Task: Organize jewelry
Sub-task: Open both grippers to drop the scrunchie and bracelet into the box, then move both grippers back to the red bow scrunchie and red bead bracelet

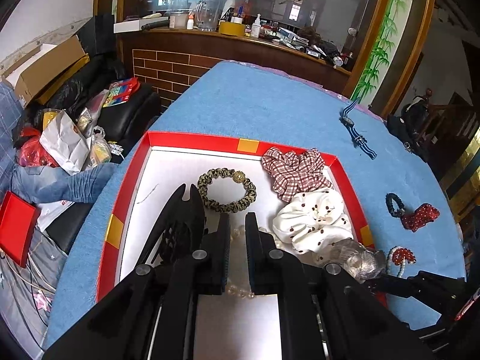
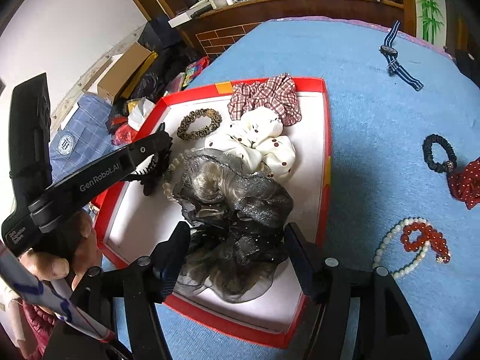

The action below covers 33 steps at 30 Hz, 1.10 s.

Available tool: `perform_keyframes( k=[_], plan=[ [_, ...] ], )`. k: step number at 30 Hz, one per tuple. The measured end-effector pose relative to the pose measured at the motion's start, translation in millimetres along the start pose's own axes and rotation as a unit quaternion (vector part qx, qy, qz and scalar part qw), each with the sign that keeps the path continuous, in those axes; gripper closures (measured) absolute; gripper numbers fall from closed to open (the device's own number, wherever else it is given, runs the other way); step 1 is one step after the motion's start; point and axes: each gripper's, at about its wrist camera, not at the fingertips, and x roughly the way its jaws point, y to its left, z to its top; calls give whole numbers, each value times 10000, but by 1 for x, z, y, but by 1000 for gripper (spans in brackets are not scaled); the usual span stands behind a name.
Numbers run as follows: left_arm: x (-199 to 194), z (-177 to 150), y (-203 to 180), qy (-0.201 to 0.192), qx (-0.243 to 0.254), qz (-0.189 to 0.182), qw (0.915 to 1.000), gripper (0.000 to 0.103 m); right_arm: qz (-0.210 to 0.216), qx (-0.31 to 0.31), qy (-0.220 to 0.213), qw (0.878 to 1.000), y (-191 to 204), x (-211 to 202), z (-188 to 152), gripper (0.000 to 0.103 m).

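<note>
A red box (image 2: 327,126) with a white floor lies on the blue cloth. In it are a leopard scrunchie (image 2: 186,133), a plaid scrunchie (image 2: 270,96), a white dotted scrunchie (image 2: 270,150), a black claw clip (image 2: 150,177), a pearl bracelet (image 2: 168,180) and a grey sheer scrunchie (image 2: 240,198). My right gripper (image 2: 237,234) is open, with the grey scrunchie resting on the box floor between its fingers. My left gripper (image 1: 237,222) hangs shut over the box's left half beside the claw clip (image 1: 177,225), and pearl beads (image 1: 237,292) lie beneath it.
On the cloth right of the box lie a striped watch (image 2: 393,57), a black scrunchie (image 2: 429,156), a red dotted bow (image 2: 465,183) and red and pearl bead bracelets (image 2: 420,237). A person's hand (image 2: 60,267) holds the left gripper. Clutter sits off the table's left edge.
</note>
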Motion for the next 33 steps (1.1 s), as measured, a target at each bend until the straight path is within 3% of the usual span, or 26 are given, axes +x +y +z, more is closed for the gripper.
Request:
perform_keyframes(
  k=[8,12,19,26,33],
  plan=[
    [-30,-3,-19,-218,191,-91,9995,93,161,66,-295,9994,-10,-36,-11,33],
    [-43,-6,-40,-330,366,-178,9986,81,146,252,-560,9980,-30,-63,-17,33],
    [-50,-16,-88,-293,778,-386,9958,81,-4,729,-924,9931,-75,-102,-28,33],
    [-39,-30,-134,-51,1118,-637,9917,78,-231,1389,-1301,9814,-136,-138,-33,33],
    [-13,-45,-186,435,1508,-1108,9814,78,-449,1819,-1639,9685,-188,-155,-30,33]
  ],
)
